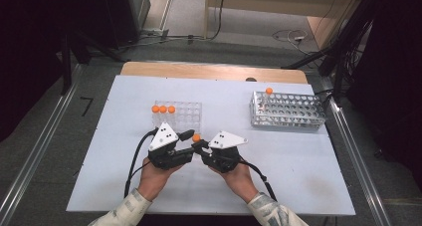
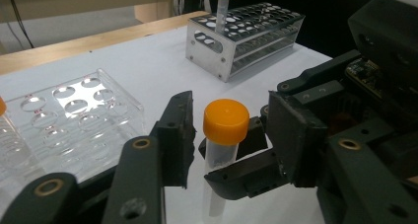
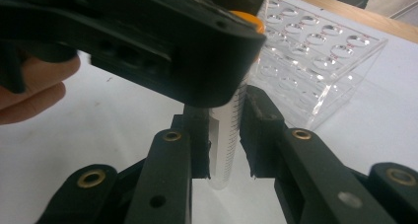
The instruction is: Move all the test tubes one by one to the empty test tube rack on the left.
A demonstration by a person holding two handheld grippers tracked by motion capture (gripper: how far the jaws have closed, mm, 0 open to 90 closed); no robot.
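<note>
High view: two hands come in from the bottom edge of the white desk point(image 1: 298, 176), each holding a black tool, and the two tools meet nose to nose near the desk's middle front. Between them stands an orange-capped tube point(image 1: 196, 138), upright. The right tool point(image 1: 203, 147) has the tube's clear, graduated body clamped between its two jaws; in the right gripper view the jaws press on either side of the tube point(image 3: 227, 135) below the cap, narrowly parted by the tube's width. The left tool point(image 1: 188, 141) is wide open; in the left gripper view its jaws stand apart on either side of the tube point(image 2: 223, 150), neither one touching it, with the right tool point(image 2: 256, 155) gripping the tube lower down. Just beyond the tools sits a clear plastic rack point(image 1: 185, 115) with three orange-capped tubes point(image 1: 163, 109) in a row at its left end. Well apart, toward the far right of the desk, a metal rack point(image 1: 288, 110) carries a single orange-capped tube point(image 1: 268, 92) at its far left corner.
</note>
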